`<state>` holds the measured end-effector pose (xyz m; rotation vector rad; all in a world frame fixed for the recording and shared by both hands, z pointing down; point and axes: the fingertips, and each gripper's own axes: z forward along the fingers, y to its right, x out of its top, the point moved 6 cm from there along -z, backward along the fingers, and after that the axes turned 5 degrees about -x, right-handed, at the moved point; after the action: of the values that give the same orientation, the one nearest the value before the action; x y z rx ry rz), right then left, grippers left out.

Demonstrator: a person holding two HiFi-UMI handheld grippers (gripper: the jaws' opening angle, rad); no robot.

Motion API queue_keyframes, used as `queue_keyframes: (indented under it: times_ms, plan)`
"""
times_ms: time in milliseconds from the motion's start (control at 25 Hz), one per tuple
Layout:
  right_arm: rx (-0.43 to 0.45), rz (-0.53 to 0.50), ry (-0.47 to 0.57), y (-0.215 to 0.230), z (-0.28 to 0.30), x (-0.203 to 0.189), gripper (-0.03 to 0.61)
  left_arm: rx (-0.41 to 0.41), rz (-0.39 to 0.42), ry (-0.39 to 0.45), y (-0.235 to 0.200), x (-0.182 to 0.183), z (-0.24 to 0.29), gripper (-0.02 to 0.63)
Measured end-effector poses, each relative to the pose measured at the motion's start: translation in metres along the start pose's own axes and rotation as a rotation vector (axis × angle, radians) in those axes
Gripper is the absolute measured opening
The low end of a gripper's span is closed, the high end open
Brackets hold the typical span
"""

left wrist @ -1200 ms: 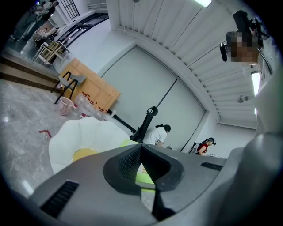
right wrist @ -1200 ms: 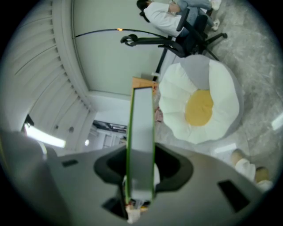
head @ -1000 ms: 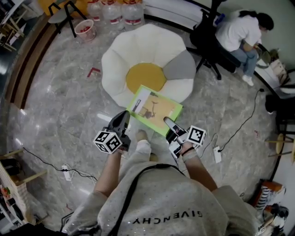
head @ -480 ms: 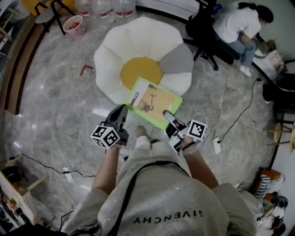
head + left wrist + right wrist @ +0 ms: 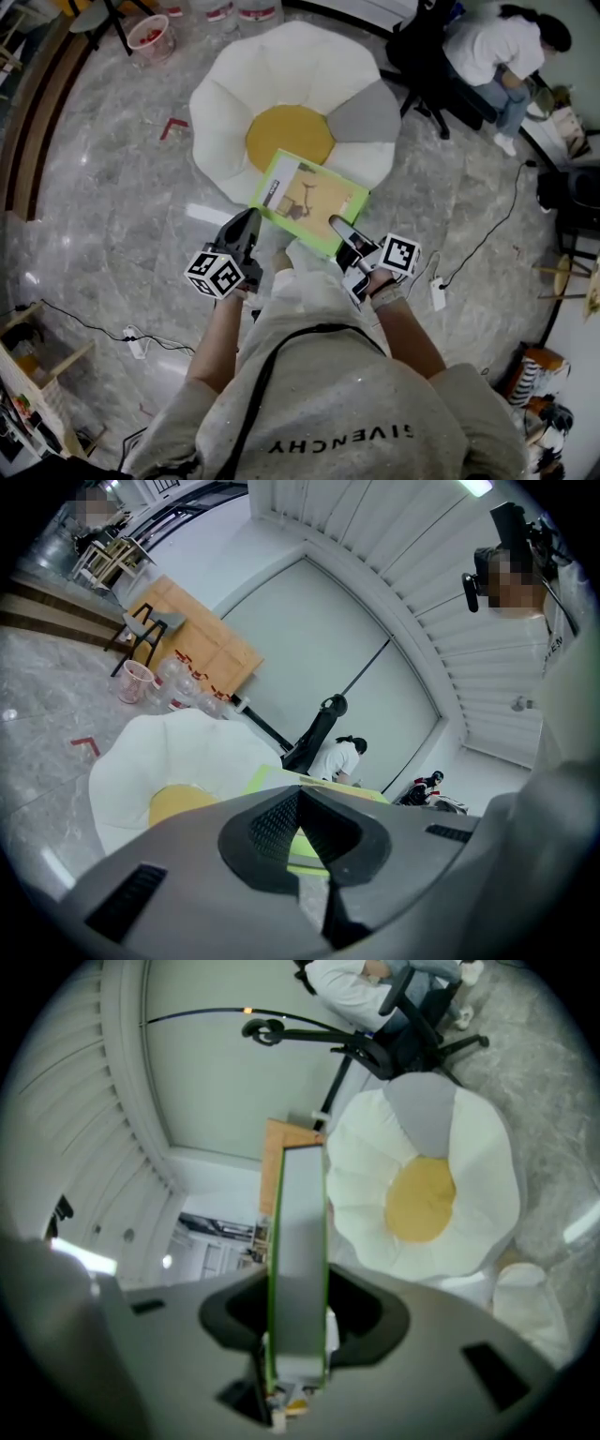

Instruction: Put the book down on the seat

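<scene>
Head view, we hold the green book (image 5: pixel 309 199) level over the near petals of the flower-shaped seat (image 5: pixel 281 80), right tool (image 5: pixel 337 225) clamped on its near edge, left tool (image 5: pixel 250 219) with jaw tips together at its near left corner, marble floor (image 5: pixel 122 187) below.

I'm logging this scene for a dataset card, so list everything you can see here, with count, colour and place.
book: one, green, held over the seat's near edge
seat: one, flower-shaped, white with one grey petal and yellow centre, on the floor
office chair: one, black, far right
seated person: one, white top, beside that chair
water bottles: at least two, clear, top edge
bucket: one, pink, far left
power strips: two, white, on the floor
left hand-held gripper: one, dark grey, at the book's left corner
right hand-held gripper: one, grey, clamped on the book's near-right edge
</scene>
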<state>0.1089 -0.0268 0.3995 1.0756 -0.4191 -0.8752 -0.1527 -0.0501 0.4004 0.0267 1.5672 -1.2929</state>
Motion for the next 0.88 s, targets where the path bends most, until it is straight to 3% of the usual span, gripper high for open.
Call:
queue_keyframes:
  times_ms: [320, 480, 880]
  plan:
    - [-0.036, -0.04, -0.083, 0.005, 0.029, 0.035, 0.158, 0.046, -0.018, 0.011, -0.022, 0.011, 0.02, 0.023]
    - [-0.062, -0.009, -0.117, 0.014, 0.04, 0.053, 0.158, 0.086, -0.036, 0.028, -0.035, 0.015, 0.037, 0.023]
    - [-0.053, -0.017, -0.142, 0.023, 0.051, 0.061, 0.158, 0.11, -0.056, 0.06, -0.037, 0.017, 0.048, 0.023]
